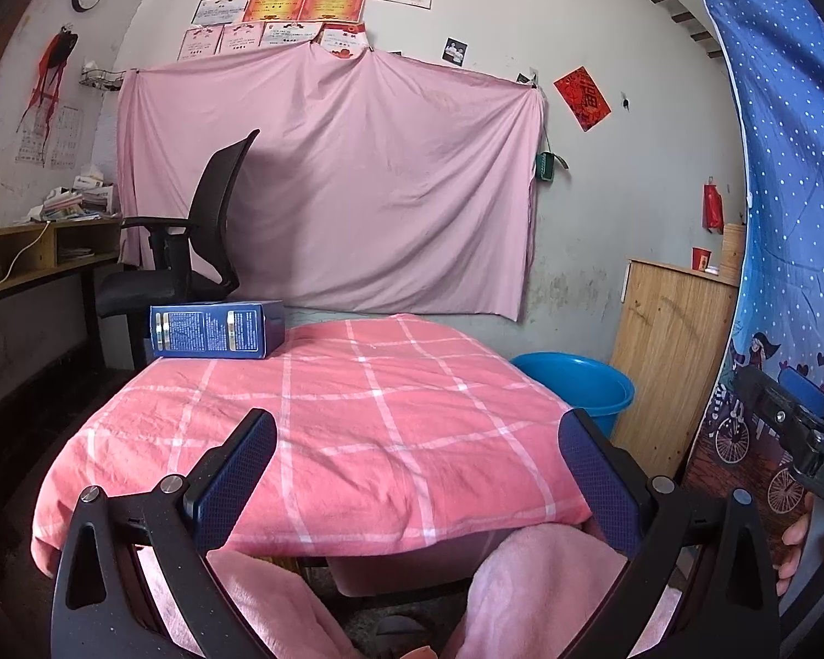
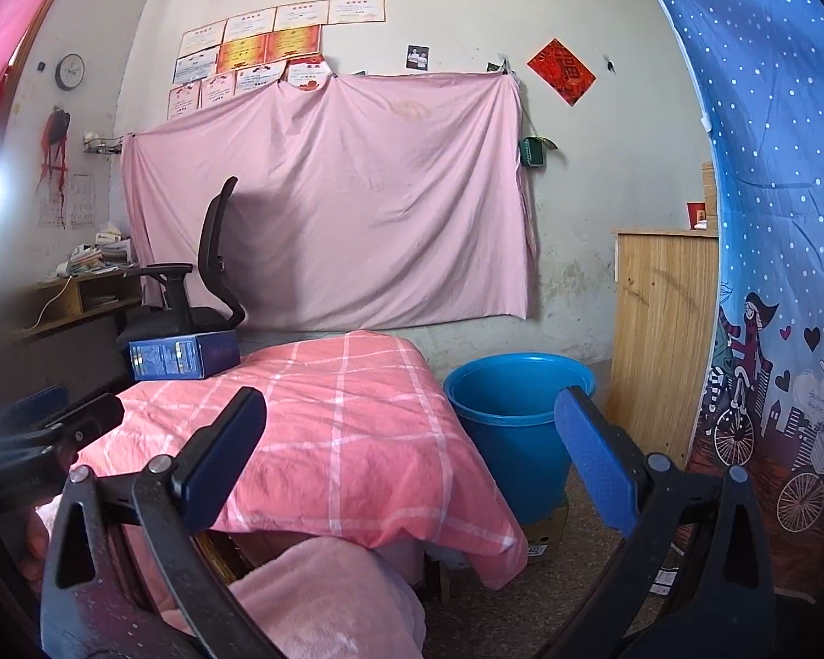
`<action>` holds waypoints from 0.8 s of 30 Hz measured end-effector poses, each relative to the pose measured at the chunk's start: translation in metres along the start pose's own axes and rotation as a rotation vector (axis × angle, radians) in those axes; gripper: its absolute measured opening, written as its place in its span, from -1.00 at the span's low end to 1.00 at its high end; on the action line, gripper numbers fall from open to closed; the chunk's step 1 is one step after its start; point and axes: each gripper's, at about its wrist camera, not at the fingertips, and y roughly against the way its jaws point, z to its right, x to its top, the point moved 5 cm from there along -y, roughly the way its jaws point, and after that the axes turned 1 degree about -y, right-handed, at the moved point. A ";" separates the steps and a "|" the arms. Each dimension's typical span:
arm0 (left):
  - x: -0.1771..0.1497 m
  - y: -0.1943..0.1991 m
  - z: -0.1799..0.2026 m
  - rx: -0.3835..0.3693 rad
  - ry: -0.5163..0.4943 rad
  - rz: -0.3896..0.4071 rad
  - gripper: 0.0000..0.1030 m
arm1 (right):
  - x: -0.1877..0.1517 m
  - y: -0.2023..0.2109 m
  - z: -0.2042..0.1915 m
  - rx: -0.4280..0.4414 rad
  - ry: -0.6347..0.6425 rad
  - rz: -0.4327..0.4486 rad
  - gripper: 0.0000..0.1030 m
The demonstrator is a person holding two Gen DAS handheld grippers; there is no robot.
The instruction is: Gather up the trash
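Note:
A dark blue cardboard box lies on its side at the far left corner of a table under a pink checked cloth; it also shows in the right wrist view. A blue plastic bucket stands on the floor right of the table, and it shows in the left wrist view. My left gripper is open and empty over the table's near edge. My right gripper is open and empty, near the table's right edge, left of the bucket.
A black office chair stands behind the table at the left, beside a wooden desk. A wooden cabinet stands right of the bucket. A blue dotted curtain hangs at the right. A pink sheet covers the wall.

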 end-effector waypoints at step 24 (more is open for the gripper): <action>-0.015 0.001 0.002 0.040 0.015 -0.013 0.96 | -0.013 0.005 0.002 -0.023 -0.026 -0.002 1.00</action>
